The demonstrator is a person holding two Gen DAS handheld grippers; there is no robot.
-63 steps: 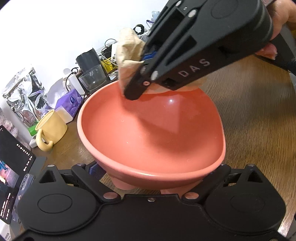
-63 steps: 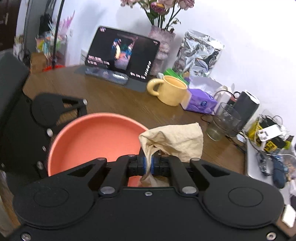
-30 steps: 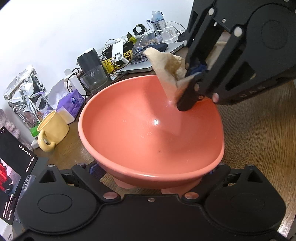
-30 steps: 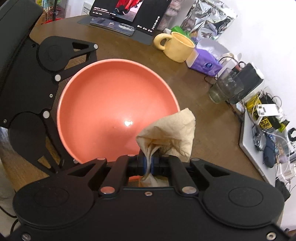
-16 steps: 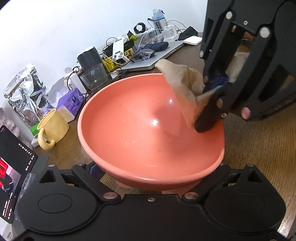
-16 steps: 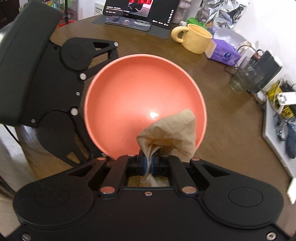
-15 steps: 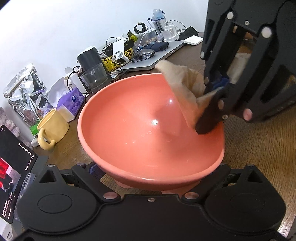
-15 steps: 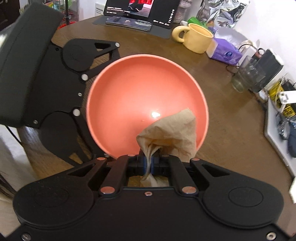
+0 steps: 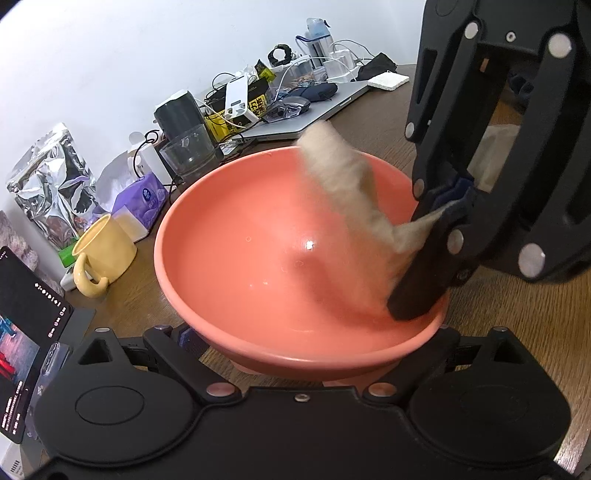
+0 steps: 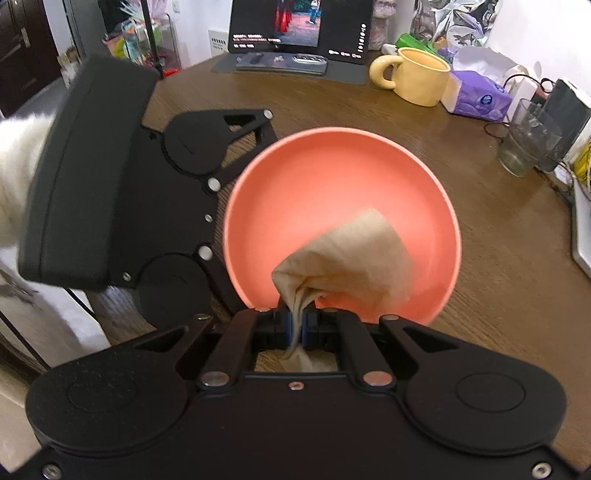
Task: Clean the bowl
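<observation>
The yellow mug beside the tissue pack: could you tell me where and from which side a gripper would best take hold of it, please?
Probably the yellow mug is best taken by its looped handle, which juts toward the tablet, the free side. It stands upright, and the purple tissue pack crowds the opposite wall, so come in from the tablet side and close across the loop.

No writing here can be made out. The tablet (image 10: 297, 27) behind the yellow mug (image 10: 417, 75) shows a line of small white characters, too tiny to read, and the purple tissue pack (image 10: 480, 98) beside the mug carries a blurred round blue logo.
</observation>
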